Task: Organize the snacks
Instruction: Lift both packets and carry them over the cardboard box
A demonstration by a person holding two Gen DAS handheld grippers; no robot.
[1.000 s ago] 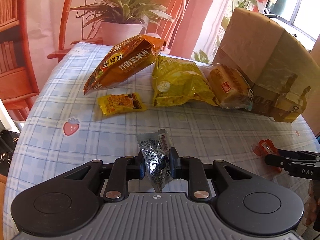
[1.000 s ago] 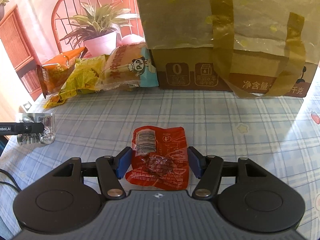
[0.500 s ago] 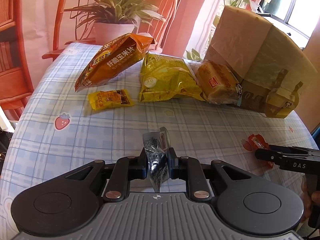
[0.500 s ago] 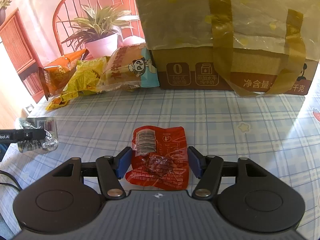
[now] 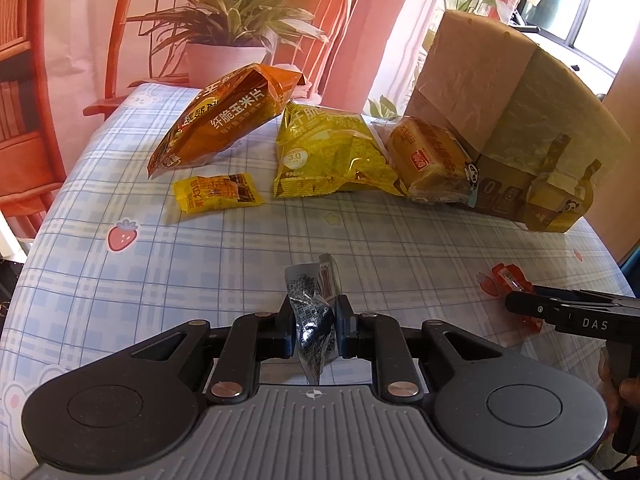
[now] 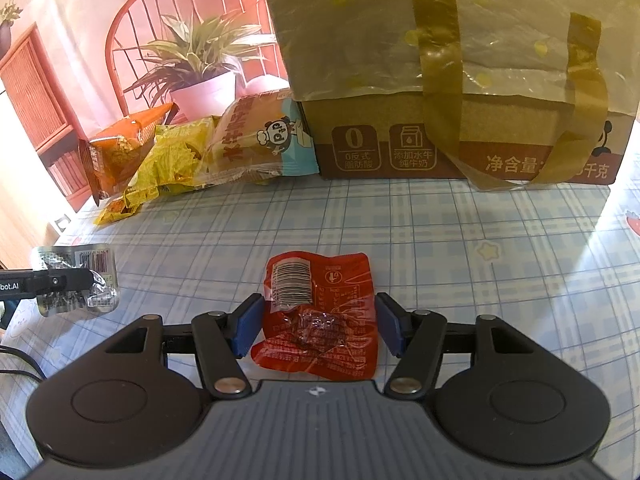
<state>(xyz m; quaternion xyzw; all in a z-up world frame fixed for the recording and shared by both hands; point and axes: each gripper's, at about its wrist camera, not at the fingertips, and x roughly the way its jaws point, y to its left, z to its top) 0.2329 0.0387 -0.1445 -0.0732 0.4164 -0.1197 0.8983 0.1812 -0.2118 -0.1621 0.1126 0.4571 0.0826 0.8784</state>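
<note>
Checked bench, snacks in a row, a packet in each of my tongs.

Along the far side lie an orange chip bag, a yellow chip bag and a wrapped cake, against a cardboard box draped in a plastic bag; a small yellow packet lies in front. My left tongs pinch a silver packet. My right tongs clasp a red packet. Behind stand a potted plant and red chair.
</note>
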